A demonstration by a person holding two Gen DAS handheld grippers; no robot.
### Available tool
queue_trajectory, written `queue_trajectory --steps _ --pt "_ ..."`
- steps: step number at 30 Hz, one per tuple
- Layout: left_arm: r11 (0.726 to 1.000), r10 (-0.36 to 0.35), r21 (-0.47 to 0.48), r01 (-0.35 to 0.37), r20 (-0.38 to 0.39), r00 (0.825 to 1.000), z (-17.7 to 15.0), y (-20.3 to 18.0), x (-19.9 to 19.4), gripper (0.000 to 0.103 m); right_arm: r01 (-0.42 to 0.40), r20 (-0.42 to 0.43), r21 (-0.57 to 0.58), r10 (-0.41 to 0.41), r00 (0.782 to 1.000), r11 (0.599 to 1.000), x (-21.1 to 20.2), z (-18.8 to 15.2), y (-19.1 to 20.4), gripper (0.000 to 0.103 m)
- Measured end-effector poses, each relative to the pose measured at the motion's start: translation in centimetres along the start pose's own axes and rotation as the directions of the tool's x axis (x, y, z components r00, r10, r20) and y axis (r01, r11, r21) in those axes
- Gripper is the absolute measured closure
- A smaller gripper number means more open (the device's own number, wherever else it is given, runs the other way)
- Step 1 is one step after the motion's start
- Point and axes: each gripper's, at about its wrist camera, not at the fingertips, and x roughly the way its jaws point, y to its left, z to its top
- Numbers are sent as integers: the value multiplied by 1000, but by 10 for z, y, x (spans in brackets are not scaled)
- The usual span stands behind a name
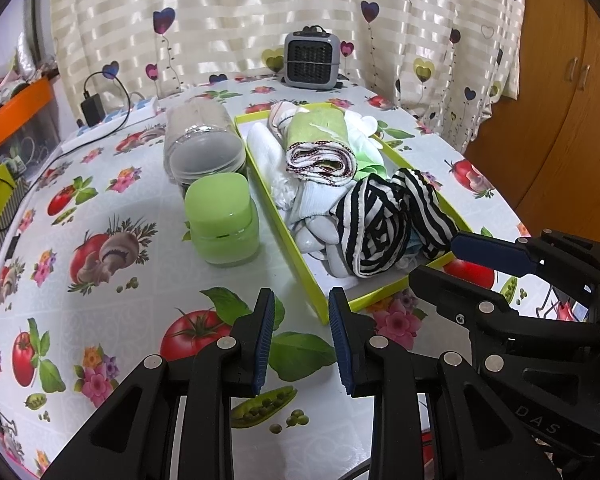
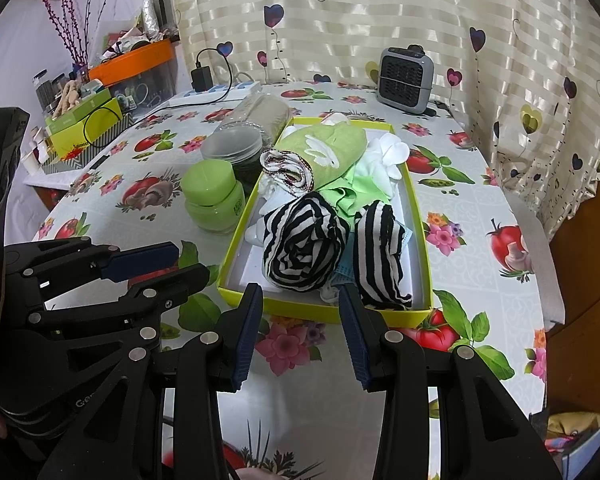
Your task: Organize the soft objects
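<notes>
My two tongs hover side by side above a round table, both tilted downward. My left tongs [image 1: 302,344] stand spread partway with nothing between the blue pads. My right tongs [image 2: 300,338] stand spread wider, also empty, just short of the near edge of a box.

The soft things lie together in one shallow yellow-green box [image 2: 324,310], which sits at about twelve o'clock from my right tongs and one o'clock from my left. I count two black-and-white striped rolls [image 2: 300,248] at the near end, side by side. Behind them is one green cloth roll with a white rabbit shape [image 2: 332,152], its rolled end showing a red-stitched white edge. Around these are white pieces [image 1: 312,204] and a lighter green piece, bunched so that I cannot count them.

Just beside the box, at ten o'clock from my right tongs, stand two jars: one green-lidded jar [image 2: 212,200] and, behind it, one clear plastic jar [image 1: 204,140] lying on its side.

The table [image 1: 100,184] wears a glossy cloth printed with tomatoes, mushrooms, peas and flowers. At the far edge are one small grey heater [image 1: 310,60], and one black charger plugged into a white power strip [image 2: 220,90]. Cream curtains with hearts [image 2: 380,8] hang behind; a wooden cupboard [image 1: 572,92] stands to the right, cluttered shelves to the left.
</notes>
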Motion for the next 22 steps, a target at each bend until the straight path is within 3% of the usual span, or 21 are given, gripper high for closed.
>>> queue_trajectory --steps 22 --pt "1000 2 1 -2 0 1000 2 -1 2 76 -1 -4 1 1 1000 1000 1 0 -1 62"
